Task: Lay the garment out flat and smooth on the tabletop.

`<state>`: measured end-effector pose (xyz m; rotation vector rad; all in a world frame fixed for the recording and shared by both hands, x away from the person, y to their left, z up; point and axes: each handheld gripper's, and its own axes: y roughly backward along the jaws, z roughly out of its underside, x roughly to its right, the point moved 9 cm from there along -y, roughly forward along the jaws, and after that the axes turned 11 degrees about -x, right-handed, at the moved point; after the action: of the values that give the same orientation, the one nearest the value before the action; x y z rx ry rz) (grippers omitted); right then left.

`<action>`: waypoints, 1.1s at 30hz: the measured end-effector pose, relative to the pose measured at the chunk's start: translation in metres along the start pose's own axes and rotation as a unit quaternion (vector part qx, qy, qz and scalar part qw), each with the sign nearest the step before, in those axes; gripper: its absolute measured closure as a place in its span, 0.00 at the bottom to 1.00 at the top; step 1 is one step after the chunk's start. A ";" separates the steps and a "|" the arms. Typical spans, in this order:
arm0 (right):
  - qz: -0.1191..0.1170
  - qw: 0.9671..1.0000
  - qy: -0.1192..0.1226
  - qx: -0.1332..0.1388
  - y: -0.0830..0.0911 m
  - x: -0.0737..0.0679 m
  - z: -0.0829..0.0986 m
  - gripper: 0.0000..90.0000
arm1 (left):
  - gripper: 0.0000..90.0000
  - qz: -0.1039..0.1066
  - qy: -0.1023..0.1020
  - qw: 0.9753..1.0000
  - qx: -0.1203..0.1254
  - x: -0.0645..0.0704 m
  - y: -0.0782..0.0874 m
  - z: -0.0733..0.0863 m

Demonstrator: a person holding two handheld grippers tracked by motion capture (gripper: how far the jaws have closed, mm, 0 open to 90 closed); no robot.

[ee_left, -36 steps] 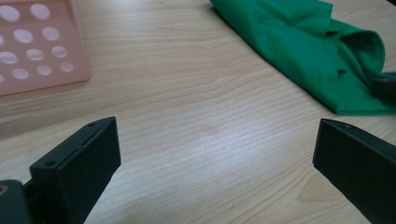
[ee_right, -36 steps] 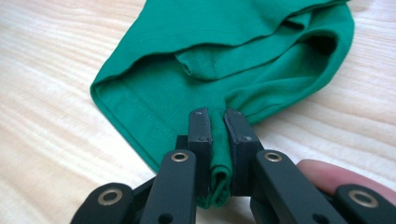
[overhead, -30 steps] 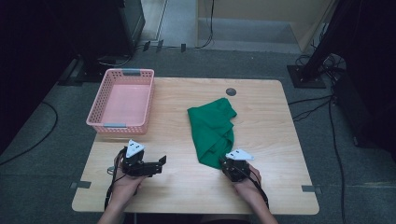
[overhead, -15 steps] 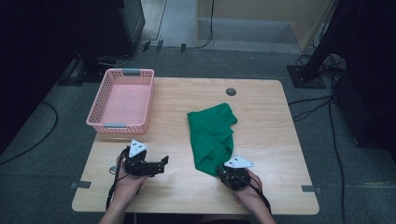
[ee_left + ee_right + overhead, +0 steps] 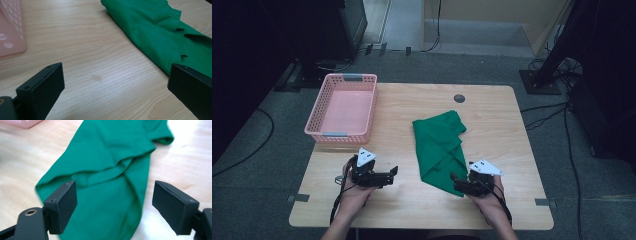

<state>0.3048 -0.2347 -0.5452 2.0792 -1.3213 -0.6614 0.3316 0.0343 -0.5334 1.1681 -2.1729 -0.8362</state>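
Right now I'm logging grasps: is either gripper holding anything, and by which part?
Nothing is held. The left gripper is open over bare table; the right gripper is open, jaws straddling the near end of the green cloth.

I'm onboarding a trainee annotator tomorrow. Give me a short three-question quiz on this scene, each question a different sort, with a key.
1. True or false: the pink basket holds the green cloth.
2. Which gripper has the cloth's near end between its open jaws? A: left gripper. B: right gripper.
3. Fill in: the left gripper's jaws stand over bare ____.

Key:
1. False; the cloth lies on the table, and the basket looks empty.
2. B.
3. Table.
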 end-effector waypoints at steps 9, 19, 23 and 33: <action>0.016 1.000 -0.018 0.013 -0.032 0.004 -0.033 0.24 | 0.01 0.002 -0.005 1.000 -0.003 0.003 -0.003 -0.001; 0.043 0.998 -0.043 0.010 -0.078 0.005 -0.047 0.21 | 0.01 0.002 -0.002 1.000 -0.003 -0.001 -0.003 0.001; 0.075 0.996 -0.041 -0.030 -0.090 0.008 -0.043 0.20 | 0.01 0.000 0.001 1.000 -0.001 -0.004 -0.001 0.001; 0.075 0.996 -0.012 -0.053 -0.097 -0.004 -0.041 0.21 | 0.01 0.002 0.003 1.000 0.004 -0.004 0.001 0.002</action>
<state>0.3921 -0.1890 -0.5837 1.8720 -1.4081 -0.6769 0.3317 0.0389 -0.5347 1.1689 -2.1744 -0.8222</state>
